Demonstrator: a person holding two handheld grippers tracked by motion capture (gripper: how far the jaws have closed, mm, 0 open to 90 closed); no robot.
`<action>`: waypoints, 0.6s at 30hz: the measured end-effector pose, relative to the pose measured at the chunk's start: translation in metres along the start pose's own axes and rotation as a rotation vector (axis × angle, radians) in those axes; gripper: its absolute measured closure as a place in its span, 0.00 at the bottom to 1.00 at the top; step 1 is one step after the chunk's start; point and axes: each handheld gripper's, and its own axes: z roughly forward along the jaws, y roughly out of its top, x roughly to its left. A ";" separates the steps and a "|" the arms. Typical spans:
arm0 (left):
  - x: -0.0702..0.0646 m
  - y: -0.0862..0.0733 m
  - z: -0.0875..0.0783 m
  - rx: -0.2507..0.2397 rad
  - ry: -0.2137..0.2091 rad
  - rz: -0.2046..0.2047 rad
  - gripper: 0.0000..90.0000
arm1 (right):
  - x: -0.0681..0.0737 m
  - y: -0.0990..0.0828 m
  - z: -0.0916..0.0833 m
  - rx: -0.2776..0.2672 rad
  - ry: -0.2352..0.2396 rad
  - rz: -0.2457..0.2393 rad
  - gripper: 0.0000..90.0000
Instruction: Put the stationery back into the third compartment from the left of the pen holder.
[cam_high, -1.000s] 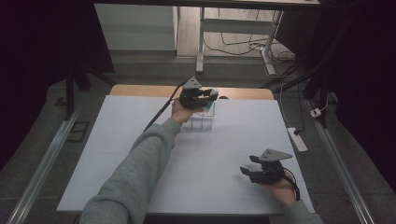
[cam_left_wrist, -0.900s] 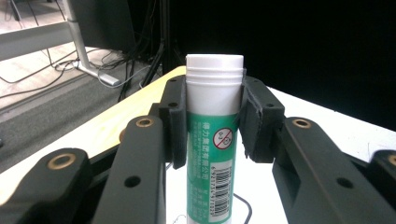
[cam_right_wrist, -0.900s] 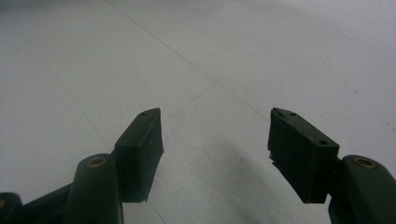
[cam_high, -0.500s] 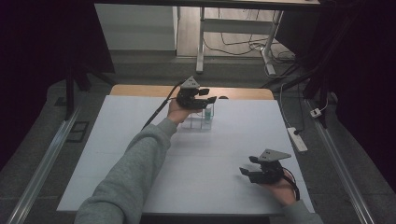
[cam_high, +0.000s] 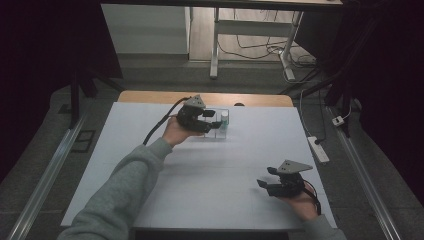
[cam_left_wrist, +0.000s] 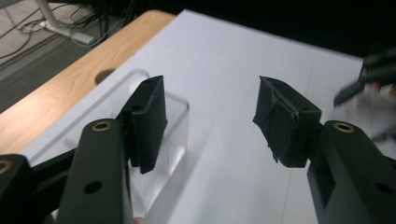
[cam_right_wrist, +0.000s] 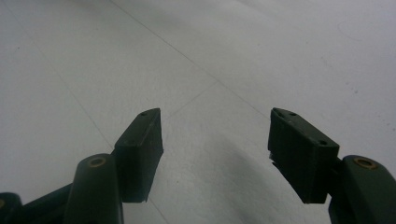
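Clear plastic rack (cam_high: 218, 129) sits near the far edge of your table (cam_high: 210, 170), just beside the left gripper (cam_high: 214, 120), with a small capped vial (cam_high: 224, 117) standing in it. Start with the room: it is dark all round you, with a grey floor, a pale cabinet front (cam_high: 145, 27) at the back and a white desk frame (cam_high: 216, 45) with loose cables (cam_high: 260, 47) behind it. Metal rails (cam_high: 45, 180) run along both sides of your table, and a white power strip (cam_high: 318, 149) lies on the floor to your right. Your table carries a large white sheet that leaves a strip of wood (cam_high: 150, 96) bare along the far side; in the left gripper view that wood strip (cam_left_wrist: 65, 93) has a round hole in it. Your left gripper has just been opening its jaws; they stand apart with nothing between them, and the rack's clear wall (cam_left_wrist: 175, 135) lies behind one pad. Your right gripper (cam_high: 264, 178) rests low near the table's near right corner, released, jaws wide over bare white sheet (cam_right_wrist: 196, 70)
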 end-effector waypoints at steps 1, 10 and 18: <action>-0.003 -0.006 -0.005 0.000 0.004 -0.006 0.46 | 0.000 0.000 -0.001 -0.002 -0.004 -0.003 0.38; -0.026 -0.071 -0.062 0.026 0.100 -0.058 0.44 | 0.000 0.000 -0.002 -0.010 0.002 -0.004 0.38; -0.048 -0.111 -0.098 0.019 0.165 -0.096 0.43 | 0.001 0.001 -0.002 -0.007 -0.007 -0.003 0.38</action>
